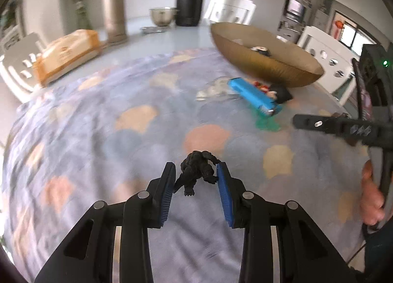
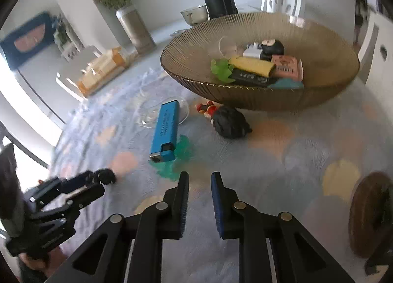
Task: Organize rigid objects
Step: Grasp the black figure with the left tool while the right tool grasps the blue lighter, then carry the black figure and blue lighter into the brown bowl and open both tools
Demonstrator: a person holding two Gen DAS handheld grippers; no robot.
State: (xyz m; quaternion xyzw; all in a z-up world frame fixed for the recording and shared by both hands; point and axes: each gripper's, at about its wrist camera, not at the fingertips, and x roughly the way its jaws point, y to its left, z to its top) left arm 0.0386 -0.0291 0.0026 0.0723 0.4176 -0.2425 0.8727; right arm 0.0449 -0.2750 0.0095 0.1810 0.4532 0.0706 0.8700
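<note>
Gripping a dark monster figurine (image 1: 196,172) between its blue pads, left hand-held gripper (image 1: 196,174), above the patterned cloth (image 1: 98,115) on the desk. Further right, blue lighter (image 2: 165,130) flat on the cloth, then black-haired doll (image 2: 227,120) beside the ribbed bowl (image 2: 196,44). Rightmost, right hand-held gripper (image 2: 200,179), narrowly parted, holding nothing.

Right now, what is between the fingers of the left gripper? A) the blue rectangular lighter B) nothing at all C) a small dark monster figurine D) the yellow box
C: the small dark monster figurine sits between the left gripper pads, while the blue rectangular lighter lies on the patterned tablecloth.
</note>
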